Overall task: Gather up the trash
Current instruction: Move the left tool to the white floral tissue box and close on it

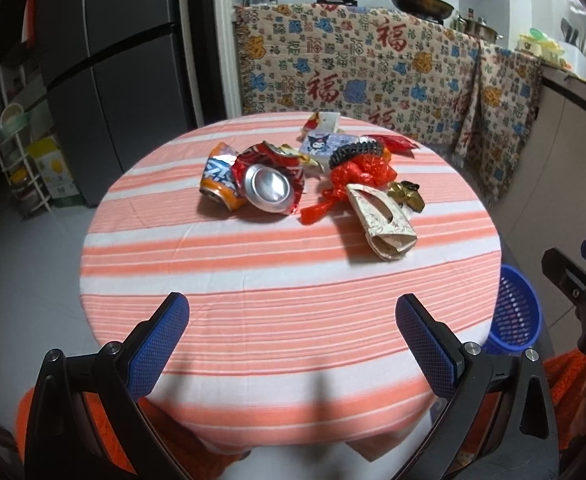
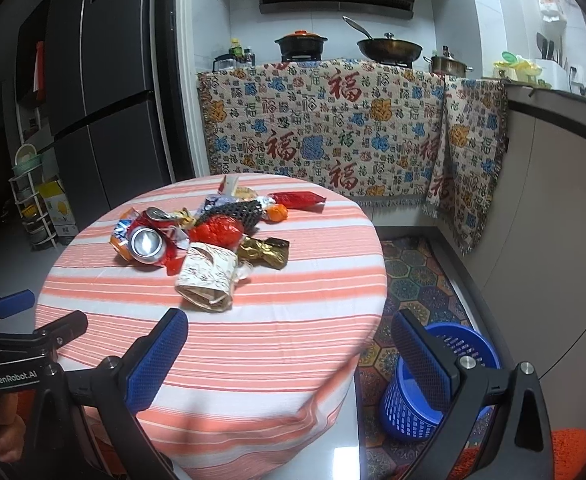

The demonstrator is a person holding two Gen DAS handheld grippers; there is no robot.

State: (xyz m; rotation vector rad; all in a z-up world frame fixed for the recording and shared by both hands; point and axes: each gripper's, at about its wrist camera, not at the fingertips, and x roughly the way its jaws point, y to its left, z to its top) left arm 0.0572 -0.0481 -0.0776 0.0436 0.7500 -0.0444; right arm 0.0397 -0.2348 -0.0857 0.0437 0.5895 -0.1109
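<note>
Item: heap of mixed trash, centre-rear of the round desk [image 1: 293,280] under orange-and-white striped cloth.
Contents: two crushed aluminium drink cans [image 1: 267,186]; one crumpled red plastic bag [image 1: 357,176]; one flattened cream patterned paper carton [image 1: 385,220] nearest the front of the heap; one gold foil wrapper [image 1: 407,196].
Receptacle: one blue perforated plastic bin [image 2: 433,384], on the floor right of the desk.
Left gripper [image 1: 292,344], right gripper [image 2: 289,354]: jaws spread wide, empty, short of the heap.
Risk: cans may roll off; the loose bag may drag neighbours.
</note>
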